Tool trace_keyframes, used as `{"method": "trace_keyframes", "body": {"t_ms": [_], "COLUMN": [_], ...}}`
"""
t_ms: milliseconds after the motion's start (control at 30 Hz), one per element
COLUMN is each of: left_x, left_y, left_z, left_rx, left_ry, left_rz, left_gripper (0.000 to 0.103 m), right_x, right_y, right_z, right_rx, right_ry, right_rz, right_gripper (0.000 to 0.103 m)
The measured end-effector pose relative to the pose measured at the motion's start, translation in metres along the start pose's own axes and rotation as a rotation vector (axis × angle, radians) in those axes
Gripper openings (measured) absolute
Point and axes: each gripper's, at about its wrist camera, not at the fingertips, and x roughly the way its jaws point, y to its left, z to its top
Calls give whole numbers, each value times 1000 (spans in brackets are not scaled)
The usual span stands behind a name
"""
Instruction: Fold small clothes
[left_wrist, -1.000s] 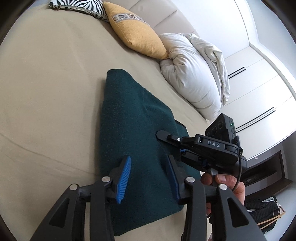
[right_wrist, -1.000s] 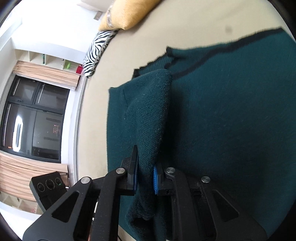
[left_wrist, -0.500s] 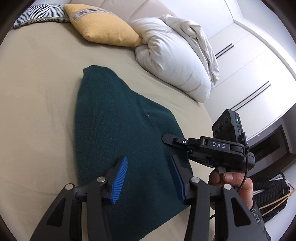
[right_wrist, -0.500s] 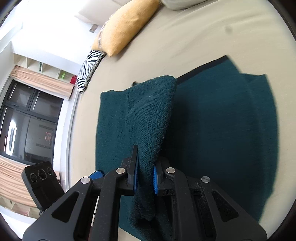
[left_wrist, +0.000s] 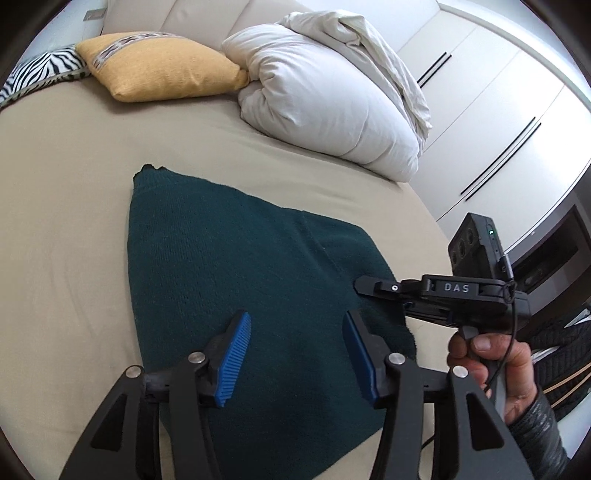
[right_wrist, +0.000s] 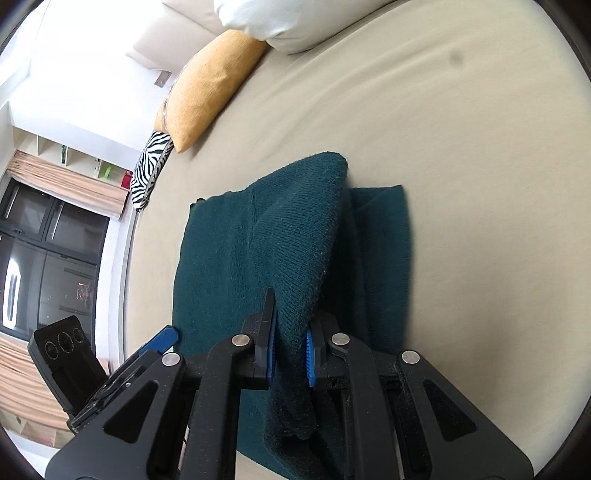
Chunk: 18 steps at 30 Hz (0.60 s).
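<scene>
A dark teal knitted sweater (left_wrist: 229, 266) lies partly folded on the beige bed. My left gripper (left_wrist: 295, 354) is open and empty, hovering above the sweater's near part. My right gripper (right_wrist: 290, 350) is shut on a raised fold of the sweater (right_wrist: 295, 236) and holds it above the flat layers. In the left wrist view the right gripper (left_wrist: 373, 291) shows at the sweater's right edge, held by a hand. The left gripper's blue pad (right_wrist: 162, 338) shows at the lower left of the right wrist view.
A white duvet (left_wrist: 332, 96), a yellow cushion (left_wrist: 159, 72) and a zebra cushion (left_wrist: 37, 70) lie at the head of the bed (left_wrist: 55, 221). White wardrobes (left_wrist: 498, 110) stand to the right. A window (right_wrist: 40, 266) is to the left in the right wrist view.
The right gripper has pulled back with the fold still in it, so more of the bed and less of the sweater shows. The left gripper has drawn back and stayed open.
</scene>
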Motion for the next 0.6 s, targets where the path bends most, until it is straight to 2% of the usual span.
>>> {"method": "trace_keyframes", "body": {"t_ms": [267, 333, 500, 533, 600], "left_x": [11, 11, 26, 33, 36], "left_y": [-1, -2, -4, -1, 8], "left_z": [4, 5, 3, 1, 0], "left_rx": [40, 53, 123, 125, 103], "left_ry": [1, 1, 19, 37, 36], "left_rz": [33, 36, 63, 62, 34], "left_gripper": [55, 55, 56, 56, 56], "right_x": [-2, 5, 10, 17, 20], "right_y": [-19, -13, -31, -42, -62], "right_z": [-5, -5, -10, -14, -24], "right_rx": [27, 35, 62, 81, 153], "right_ry": [0, -9, -23, -17, -28], "right_rz": [13, 21, 36, 50, 138], "right_gripper": [10, 10, 11, 10, 10]}}
